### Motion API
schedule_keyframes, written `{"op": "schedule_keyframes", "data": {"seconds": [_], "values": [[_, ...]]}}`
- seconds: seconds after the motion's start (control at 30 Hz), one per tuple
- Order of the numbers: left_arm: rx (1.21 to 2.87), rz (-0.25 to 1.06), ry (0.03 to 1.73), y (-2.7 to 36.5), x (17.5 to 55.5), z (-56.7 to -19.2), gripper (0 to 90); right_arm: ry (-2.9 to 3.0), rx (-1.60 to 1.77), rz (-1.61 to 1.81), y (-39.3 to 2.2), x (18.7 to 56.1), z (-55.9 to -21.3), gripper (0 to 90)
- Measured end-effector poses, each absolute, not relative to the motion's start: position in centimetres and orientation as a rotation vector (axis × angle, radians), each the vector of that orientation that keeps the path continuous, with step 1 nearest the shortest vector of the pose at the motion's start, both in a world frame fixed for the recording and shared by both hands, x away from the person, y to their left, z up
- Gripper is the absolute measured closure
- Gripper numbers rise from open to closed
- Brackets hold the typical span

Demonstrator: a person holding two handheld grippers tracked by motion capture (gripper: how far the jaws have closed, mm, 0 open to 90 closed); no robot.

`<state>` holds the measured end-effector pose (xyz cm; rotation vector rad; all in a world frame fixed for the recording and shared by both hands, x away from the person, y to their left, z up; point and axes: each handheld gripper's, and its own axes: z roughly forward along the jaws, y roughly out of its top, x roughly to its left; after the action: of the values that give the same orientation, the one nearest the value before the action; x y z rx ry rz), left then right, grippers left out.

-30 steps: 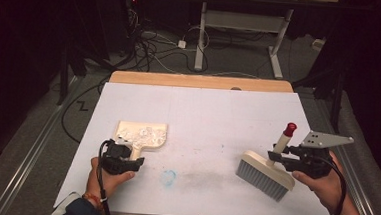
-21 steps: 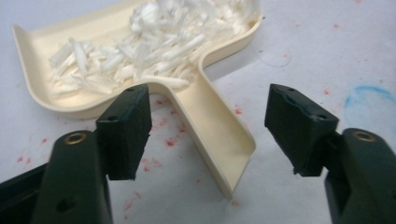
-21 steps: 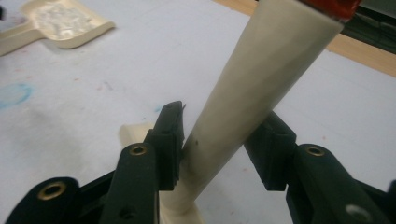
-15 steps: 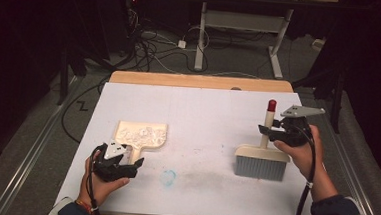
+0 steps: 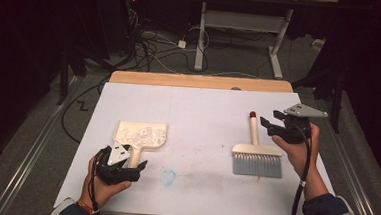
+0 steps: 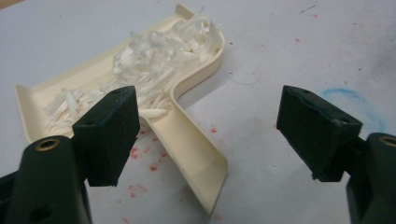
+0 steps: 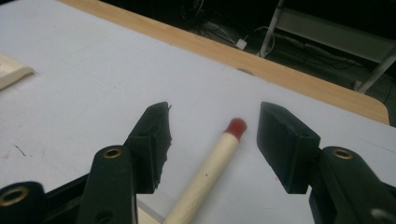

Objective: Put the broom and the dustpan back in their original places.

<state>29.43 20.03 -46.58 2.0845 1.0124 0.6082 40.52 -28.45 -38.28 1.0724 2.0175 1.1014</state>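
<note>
Between the right gripper's (image 7: 212,149) just-parted fingers (image 7: 285,144) lies the released brush handle (image 7: 210,172), the loaded dustpan's handle (image 6: 196,154) between the left gripper's (image 6: 210,140) opened ones: sweeping looks finished, withdrawal next.

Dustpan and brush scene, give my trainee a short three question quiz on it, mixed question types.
1. True or false: the dustpan holds white scraps.
2. The brush handle tip is: A red, B blue, C green?
3. Is the right gripper gripping the brush handle?

Key: 1 true. 2 A. 3 No: its jaws have just been opening and stand apart on either side of the handle. The left gripper is open too, the dustpan handle lying free between its jaws.
</note>
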Motion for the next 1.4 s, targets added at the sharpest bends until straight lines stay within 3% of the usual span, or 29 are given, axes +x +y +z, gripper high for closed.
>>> {"op": "schedule_keyframes", "data": {"seconds": [0.5, 0.7, 1.4], "values": [[2.090, 0.630, 0.956, 19.4, 29.1, -47.0, 18.7, 1.940, 0.999, 1.184, -28.2, 38.6, -38.9, 30.8], [2.128, 0.621, 0.931, 19.0, 29.1, -47.3, 18.7, 1.890, 1.018, 1.161, -28.1, 38.5, -39.0, 21.3], [2.167, 0.629, 0.891, 18.6, 28.9, -47.4, 18.7, 1.900, 0.950, 1.143, -26.8, 36.8, -38.4, 19.8]]}}
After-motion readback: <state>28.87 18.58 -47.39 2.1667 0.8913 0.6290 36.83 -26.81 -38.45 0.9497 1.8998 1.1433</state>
